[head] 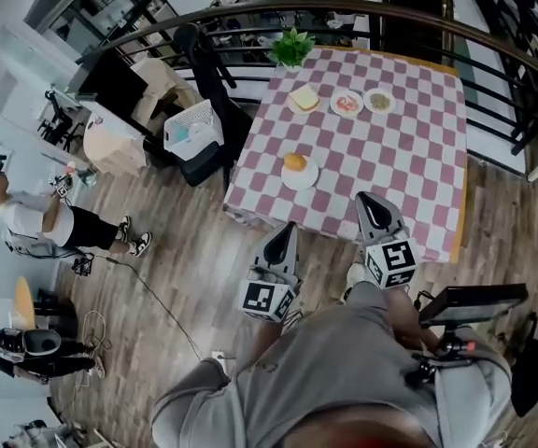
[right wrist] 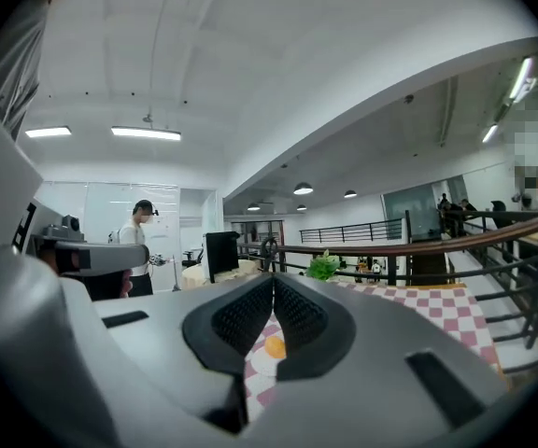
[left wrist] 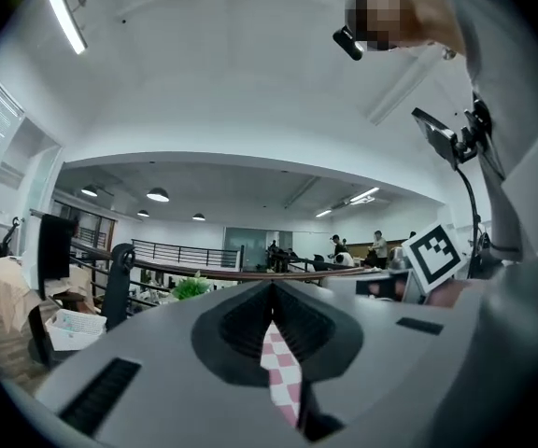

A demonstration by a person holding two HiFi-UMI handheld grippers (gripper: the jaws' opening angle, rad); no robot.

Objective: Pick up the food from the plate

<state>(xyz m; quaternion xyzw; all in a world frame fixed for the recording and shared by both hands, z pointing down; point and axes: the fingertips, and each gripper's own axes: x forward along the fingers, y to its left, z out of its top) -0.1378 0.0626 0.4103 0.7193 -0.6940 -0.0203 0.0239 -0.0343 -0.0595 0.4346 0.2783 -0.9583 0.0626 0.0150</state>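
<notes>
Holding nothing: left tool [head: 286,231] has its jaws pressed together and sits level, short of the checked surface's [head: 409,157] near edge. Bun [head: 294,161] sits on a white plate [head: 308,177] just ahead, near that edge. Right tool [head: 370,203] is likewise closed and empty, tip over the near edge as seen from above. Bun looks light, soft and crushable. Probably best pinched low across its sides with a gentle squeeze. Jaws need opening first. Only the head view shows three more plates [head: 346,102] of food along the far edge. Left gripper view shows just checked surface below its tips. Right gripper view frames the bun.
</notes>
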